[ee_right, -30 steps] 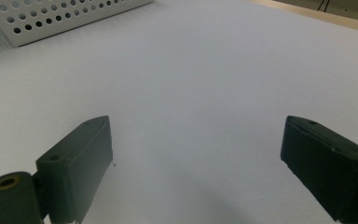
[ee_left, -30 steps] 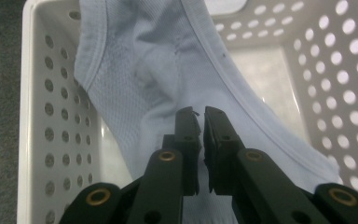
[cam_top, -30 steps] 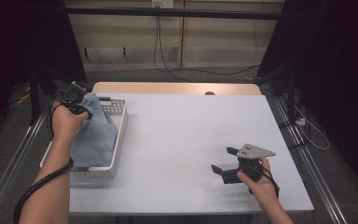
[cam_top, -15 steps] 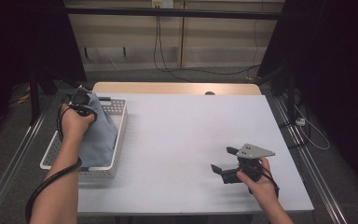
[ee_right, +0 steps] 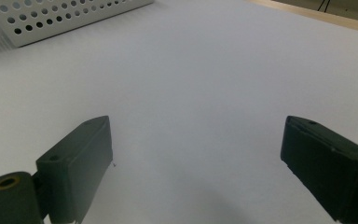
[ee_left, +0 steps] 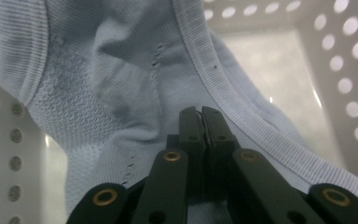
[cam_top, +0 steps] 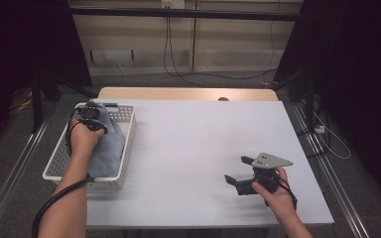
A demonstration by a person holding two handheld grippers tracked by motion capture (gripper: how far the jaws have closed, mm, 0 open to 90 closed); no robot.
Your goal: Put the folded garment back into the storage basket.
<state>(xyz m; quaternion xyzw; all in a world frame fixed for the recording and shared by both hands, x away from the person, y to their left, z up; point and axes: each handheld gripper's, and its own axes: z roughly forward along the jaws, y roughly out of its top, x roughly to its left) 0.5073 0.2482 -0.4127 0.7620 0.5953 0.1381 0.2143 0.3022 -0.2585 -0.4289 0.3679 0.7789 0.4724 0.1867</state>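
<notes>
While no writing is legible, left hand-held gripper (ee_left: 200,122) pinches blue garment (ee_left: 121,93).

Both forearms are bare, with no sleeves. The left gripper (ee_left: 200,114) is black, with flat bars fixed by brass-ringed rivets and a black cable. The right gripper (cam_top: 239,172) has blocky dark jaws, a brass rivet and a grey three-cornered plate with small holes.

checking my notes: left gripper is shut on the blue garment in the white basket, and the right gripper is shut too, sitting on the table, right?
Not quite. The right gripper is open: the right gripper view shows its jaws wide apart with bare table between them. The rest holds: the left gripper is shut on the blue garment in the white basket.
</notes>
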